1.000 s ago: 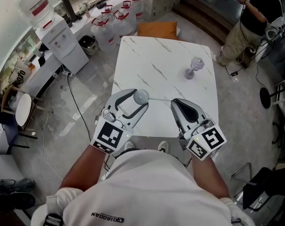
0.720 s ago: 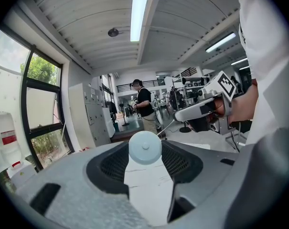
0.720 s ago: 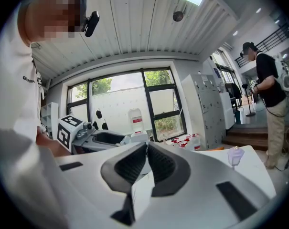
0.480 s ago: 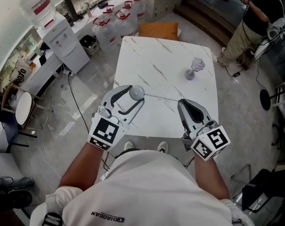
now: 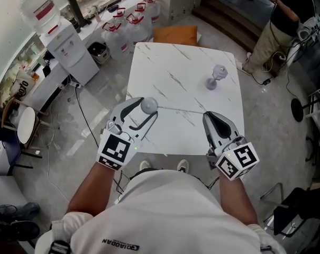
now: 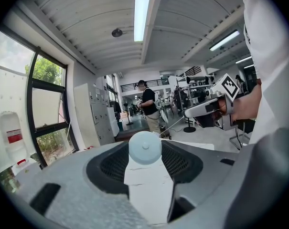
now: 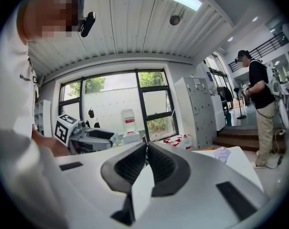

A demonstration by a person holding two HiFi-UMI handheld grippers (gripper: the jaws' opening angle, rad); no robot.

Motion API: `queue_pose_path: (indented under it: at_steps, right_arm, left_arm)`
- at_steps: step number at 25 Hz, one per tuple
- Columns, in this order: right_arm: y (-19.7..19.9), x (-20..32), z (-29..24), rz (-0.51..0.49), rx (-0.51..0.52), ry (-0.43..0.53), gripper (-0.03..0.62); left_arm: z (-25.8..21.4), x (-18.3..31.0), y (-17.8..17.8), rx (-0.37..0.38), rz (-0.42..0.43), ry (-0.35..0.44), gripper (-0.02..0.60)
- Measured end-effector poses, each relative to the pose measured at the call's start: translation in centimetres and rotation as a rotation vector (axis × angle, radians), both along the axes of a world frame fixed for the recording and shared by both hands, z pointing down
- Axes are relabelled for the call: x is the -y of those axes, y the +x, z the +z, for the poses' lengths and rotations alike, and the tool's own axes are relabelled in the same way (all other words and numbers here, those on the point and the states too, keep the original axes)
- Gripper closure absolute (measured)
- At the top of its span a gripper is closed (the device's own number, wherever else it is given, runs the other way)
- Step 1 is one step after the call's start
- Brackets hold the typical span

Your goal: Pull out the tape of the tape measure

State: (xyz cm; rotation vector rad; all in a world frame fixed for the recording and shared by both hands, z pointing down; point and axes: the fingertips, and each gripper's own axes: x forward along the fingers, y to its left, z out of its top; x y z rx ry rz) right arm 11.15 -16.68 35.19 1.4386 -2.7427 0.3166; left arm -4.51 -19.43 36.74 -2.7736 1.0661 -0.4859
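Pale-blue plastic, the small round tape measure point(image 6: 144, 147) sits clamped between the wide-set jaws of the left gripper point(image 5: 148, 107), above the near edge of the desk point(image 5: 170, 73). On the right gripper point(image 5: 209, 114) the jaws are pressed together on the end of the thin tape point(image 5: 181, 110), strung taut between the two. The case is probably light and slippery. The tape looks soft and narrow, so it is best pinched at its tip.

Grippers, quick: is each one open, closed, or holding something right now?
Left gripper: jaws closed on the round tape measure.
Right gripper: jaws shut on the end of the tape.
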Motion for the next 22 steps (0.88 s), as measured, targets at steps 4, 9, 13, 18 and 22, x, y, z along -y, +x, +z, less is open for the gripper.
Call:
queue_pose_path:
  at_steps: [4,9,13,18,22]
  right_arm:
    - [1.7,0.4,0.5,0.061,0.018,-0.028,0.574]
    - [3.5,0.5,1.1,0.101,0.021,-0.037,0.574]
    - [3.6,0.4,1.0,0.115,0.004,-0.028,0.574]
    - [5.1,0.5,1.3,0.173,0.016,-0.043,0.574]
    - [6.6,0.5,1.6,0.205,0.029,-0.054,0.574]
  left_arm:
    - [0.3,0.4,-1.1,-0.011,-0.035,-0.018,0.359]
    - [0.9,0.6,-1.9,-0.006,-0.054,-0.026,0.359]
    - [0.9,0.5,-1.9,0.002,-0.051,-0.022,0.359]
    - [0.9,0.8,-2.7,-0.002,-0.080,-0.031,0.359]
    - [1.1,1.2,-3.8,0.004,-0.107,-0.037,0.359]
